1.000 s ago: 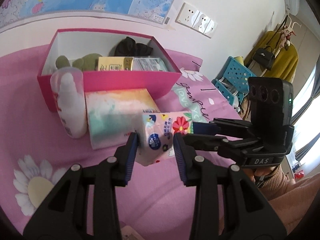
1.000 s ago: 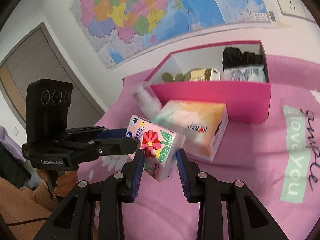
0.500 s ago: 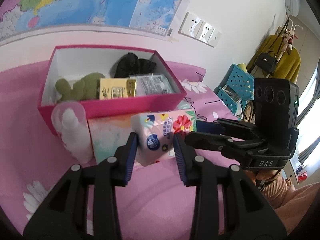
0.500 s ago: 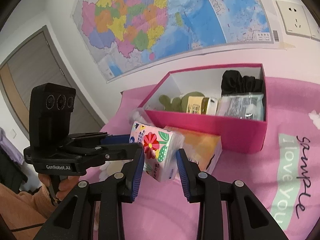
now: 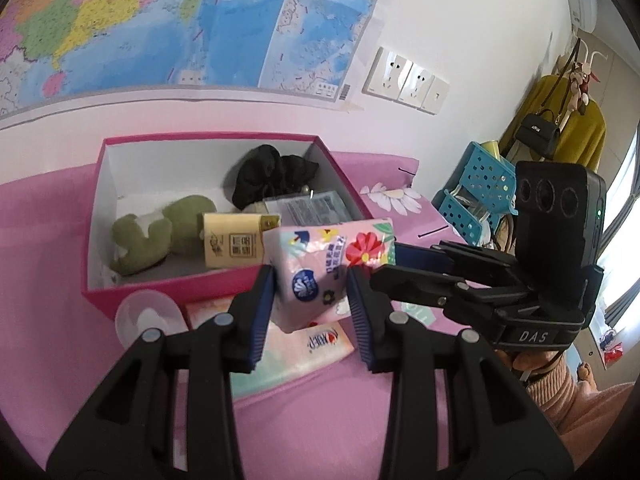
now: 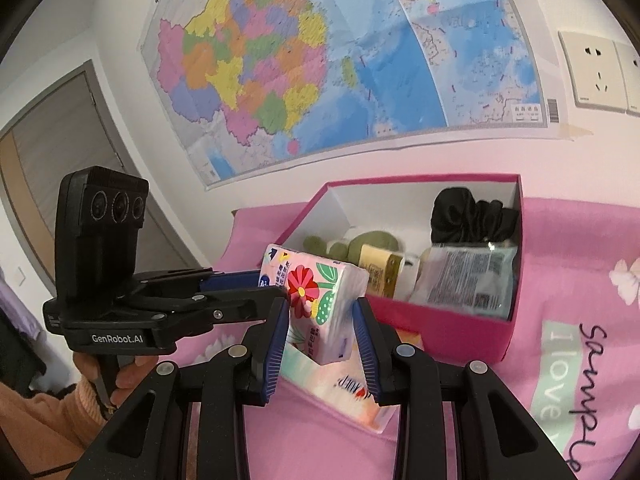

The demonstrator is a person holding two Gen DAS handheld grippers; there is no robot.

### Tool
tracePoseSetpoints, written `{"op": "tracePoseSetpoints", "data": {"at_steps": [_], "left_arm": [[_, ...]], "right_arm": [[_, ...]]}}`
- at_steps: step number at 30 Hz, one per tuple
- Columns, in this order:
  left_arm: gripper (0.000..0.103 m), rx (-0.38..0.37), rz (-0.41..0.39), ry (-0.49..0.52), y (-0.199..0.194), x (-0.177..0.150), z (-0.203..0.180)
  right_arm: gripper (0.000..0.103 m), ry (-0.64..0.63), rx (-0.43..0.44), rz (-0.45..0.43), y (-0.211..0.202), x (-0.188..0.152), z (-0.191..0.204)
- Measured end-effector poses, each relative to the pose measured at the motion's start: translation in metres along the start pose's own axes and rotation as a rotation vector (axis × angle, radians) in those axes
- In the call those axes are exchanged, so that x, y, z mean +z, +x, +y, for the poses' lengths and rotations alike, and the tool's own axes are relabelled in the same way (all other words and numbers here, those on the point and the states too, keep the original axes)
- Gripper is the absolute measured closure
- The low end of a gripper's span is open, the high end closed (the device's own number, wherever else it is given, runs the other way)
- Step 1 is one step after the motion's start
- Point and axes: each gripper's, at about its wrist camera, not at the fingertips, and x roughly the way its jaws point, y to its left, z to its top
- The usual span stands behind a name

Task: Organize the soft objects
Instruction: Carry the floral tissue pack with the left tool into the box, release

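Left wrist view: both claws, left claw and right claw, clamp the floral tissue pack, now raised higher, just near the pink box front wall, ready to go in.

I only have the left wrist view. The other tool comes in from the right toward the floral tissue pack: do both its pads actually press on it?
Observer: Yes. The right wrist view shows the right tool with one pad on each side of the floral tissue pack, pressing it.
Operator: Who holds my tool's handle?
Observer: A hand in an orange sleeve grips the left tool there.
Operator: Anything left of the map?
Observer: A grey door.
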Motion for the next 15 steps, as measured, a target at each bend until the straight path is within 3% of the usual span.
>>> {"op": "tracePoseSetpoints", "data": {"at_steps": [15], "left_arm": [[0.064, 0.028, 0.01, -0.009, 0.02, 0.031, 0.011]], "right_arm": [[0.069, 0.003, -0.024, -0.013, 0.016, 0.028, -0.018]]}}
